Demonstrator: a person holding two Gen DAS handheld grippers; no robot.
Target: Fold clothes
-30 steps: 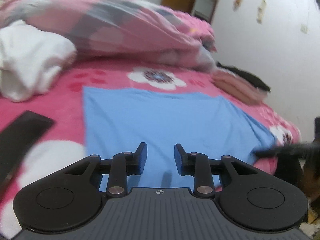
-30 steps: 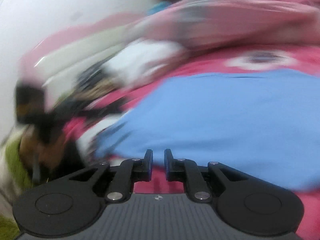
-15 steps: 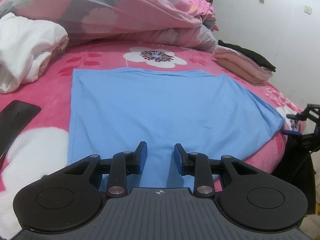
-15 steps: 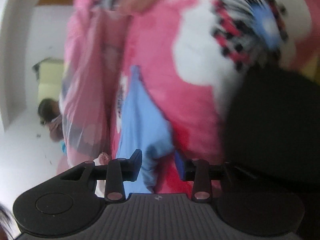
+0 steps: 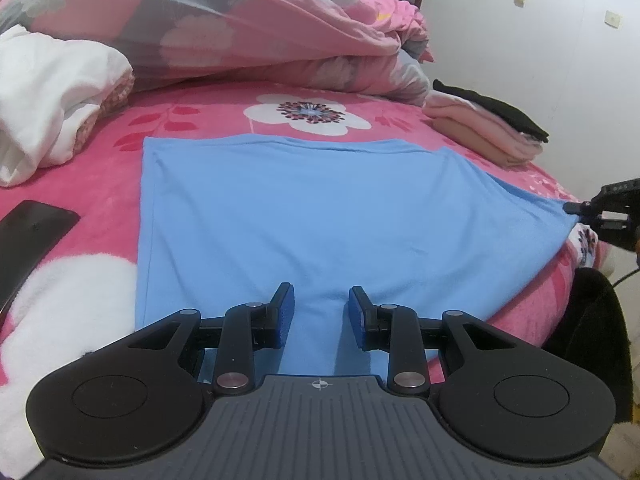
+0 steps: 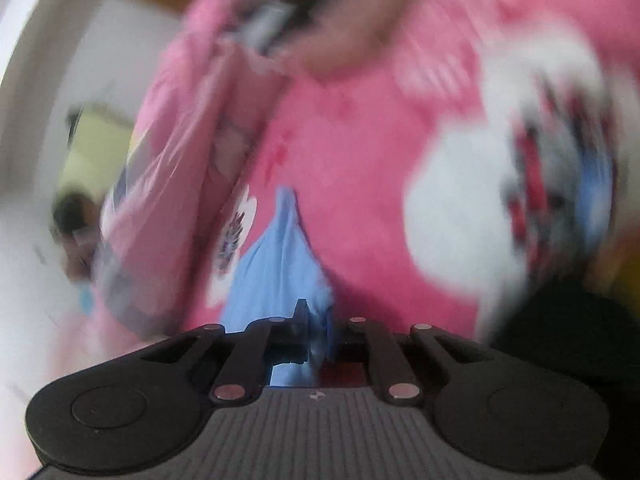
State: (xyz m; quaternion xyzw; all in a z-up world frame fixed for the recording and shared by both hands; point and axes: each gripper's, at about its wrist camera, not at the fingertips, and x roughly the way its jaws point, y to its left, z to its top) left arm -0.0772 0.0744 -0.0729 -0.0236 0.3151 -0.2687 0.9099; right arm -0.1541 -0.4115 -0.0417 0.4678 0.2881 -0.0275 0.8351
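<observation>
The blue garment (image 5: 320, 216) lies spread flat on the bed (image 5: 100, 184), filling the middle of the left wrist frame, its long axis running from the lower centre up toward the flower print, with a straight edge down the left and a corner drawn out to the far right edge of the frame. There the right gripper (image 5: 580, 210) meets that corner. In the right wrist view, which is blurred, the jaws look closed on a bunched fold of blue cloth (image 6: 280, 264) just above the bottom centre of the frame, so the right side appears to have the cloth in hand. The left gripper (image 5: 320, 316) sits low at the near hem, jaws parted with the blue fabric showing between them; it points straight up the frame along the garment, level and close to the cloth, gripping nothing. By this lie, any fold depends on the right corner crossing toward the left edge, and the right hand is the nearer to it. A folded pink and black stack (image 5: 488, 128) rests at the upper right, a white bundle (image 5: 52, 96) at the upper left.
</observation>
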